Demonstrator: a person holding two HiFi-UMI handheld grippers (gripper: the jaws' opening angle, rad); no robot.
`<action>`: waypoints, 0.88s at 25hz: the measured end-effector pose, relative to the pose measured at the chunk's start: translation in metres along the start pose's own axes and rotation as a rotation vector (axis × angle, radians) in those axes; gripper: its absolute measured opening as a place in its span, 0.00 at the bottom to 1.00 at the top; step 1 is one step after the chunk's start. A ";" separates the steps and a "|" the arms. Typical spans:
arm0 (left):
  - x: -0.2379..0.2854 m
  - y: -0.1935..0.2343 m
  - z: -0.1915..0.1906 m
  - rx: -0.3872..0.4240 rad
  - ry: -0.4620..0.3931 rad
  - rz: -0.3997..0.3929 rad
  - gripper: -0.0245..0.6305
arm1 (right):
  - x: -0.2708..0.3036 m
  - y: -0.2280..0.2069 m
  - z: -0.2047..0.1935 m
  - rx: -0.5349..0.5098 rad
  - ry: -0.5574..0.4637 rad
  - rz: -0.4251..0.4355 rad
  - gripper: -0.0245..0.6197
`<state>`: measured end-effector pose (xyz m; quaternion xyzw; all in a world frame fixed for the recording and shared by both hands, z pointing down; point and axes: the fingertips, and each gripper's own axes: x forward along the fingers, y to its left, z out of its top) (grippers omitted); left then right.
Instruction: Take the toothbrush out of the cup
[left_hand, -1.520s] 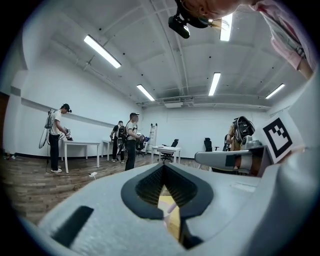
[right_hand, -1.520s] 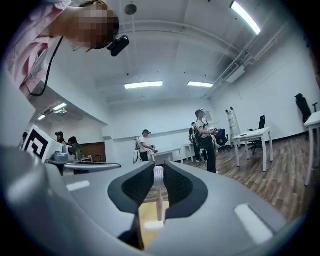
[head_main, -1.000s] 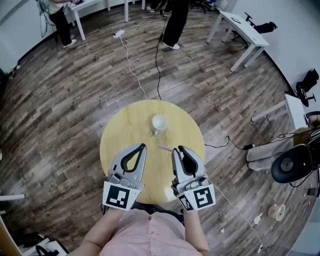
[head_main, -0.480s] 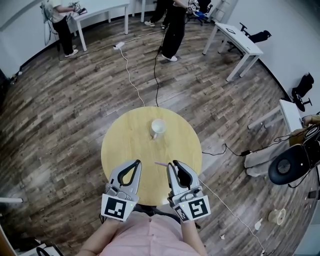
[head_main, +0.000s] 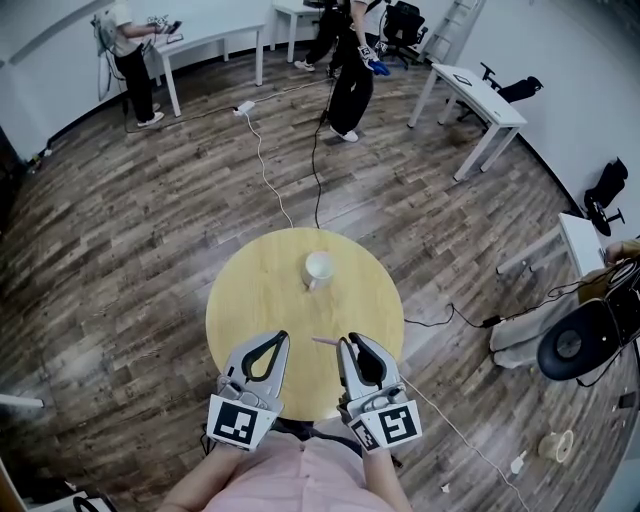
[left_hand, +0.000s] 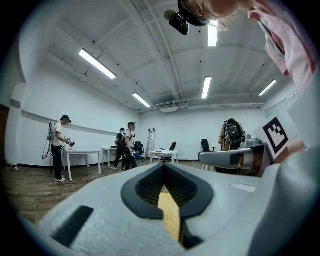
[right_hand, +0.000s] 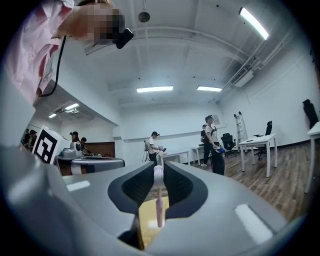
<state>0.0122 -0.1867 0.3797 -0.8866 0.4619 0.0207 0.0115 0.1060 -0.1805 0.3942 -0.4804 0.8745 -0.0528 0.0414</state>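
A white cup (head_main: 318, 268) stands upright on the round wooden table (head_main: 250, 300), a little beyond its middle, with nothing visible in it. My right gripper (head_main: 347, 343) is over the near edge, shut on a pink toothbrush (head_main: 326, 342) whose end sticks out to the left of the tips. In the right gripper view the toothbrush (right_hand: 158, 200) stands upright between the pads of the right gripper (right_hand: 158, 169), white bristle head on top. My left gripper (head_main: 280, 338) is beside it, shut and empty; the left gripper view shows the left gripper (left_hand: 163, 167) with its tips meeting.
Wood floor surrounds the table. Cables (head_main: 262, 150) run across the floor behind it. White desks (head_main: 478, 95) and an office chair (head_main: 585, 340) stand at the right. People stand at the far desks (head_main: 205, 45).
Both grippers have drawn back from the cup toward the table's near edge, the right one still holding the toothbrush. The cup has not moved on the table.
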 end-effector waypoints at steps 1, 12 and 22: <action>0.000 -0.001 0.000 -0.001 0.000 -0.001 0.03 | 0.000 0.000 0.000 0.000 0.000 0.002 0.14; 0.003 -0.007 -0.002 -0.012 0.010 -0.003 0.03 | -0.004 -0.004 -0.001 0.015 -0.002 0.002 0.14; 0.003 -0.005 -0.003 -0.027 0.018 0.013 0.03 | -0.001 -0.004 0.002 0.021 -0.001 0.013 0.14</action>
